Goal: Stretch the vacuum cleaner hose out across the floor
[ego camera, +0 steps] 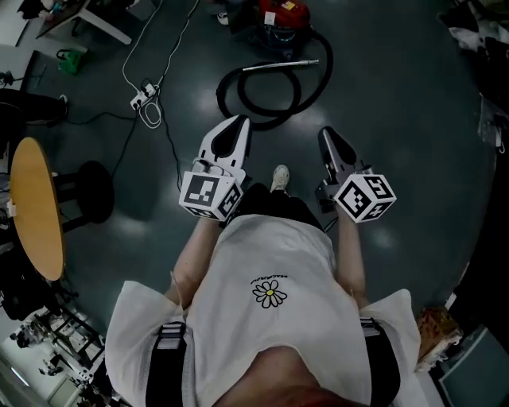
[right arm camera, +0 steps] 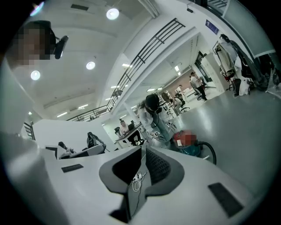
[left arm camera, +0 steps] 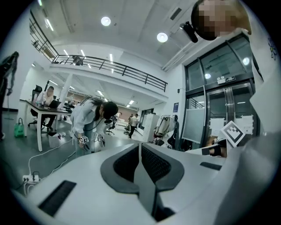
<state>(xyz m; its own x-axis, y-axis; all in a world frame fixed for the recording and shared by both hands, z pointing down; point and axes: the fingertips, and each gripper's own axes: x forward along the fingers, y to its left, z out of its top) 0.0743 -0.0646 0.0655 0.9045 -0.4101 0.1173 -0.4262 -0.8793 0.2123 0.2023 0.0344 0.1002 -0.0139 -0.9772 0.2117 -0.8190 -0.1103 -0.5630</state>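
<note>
The red vacuum cleaner (ego camera: 280,17) stands on the dark floor at the top of the head view. Its black hose (ego camera: 274,94) lies coiled in a loop in front of it, with the metal wand (ego camera: 280,65) across the loop. My left gripper (ego camera: 236,124) and right gripper (ego camera: 326,133) are held side by side above the floor, short of the coil, both shut with nothing in them. In the right gripper view the vacuum cleaner (right arm camera: 189,143) and a bend of hose (right arm camera: 212,152) show beyond the shut right gripper (right arm camera: 144,152). The left gripper (left arm camera: 140,147) points into the hall.
A white power strip (ego camera: 141,99) with looped cables lies on the floor left of the coil. A round wooden table (ego camera: 36,208) and black stool (ego camera: 95,189) stand at the left. Another person (left arm camera: 90,121) bends over ahead, near a desk (left arm camera: 39,114).
</note>
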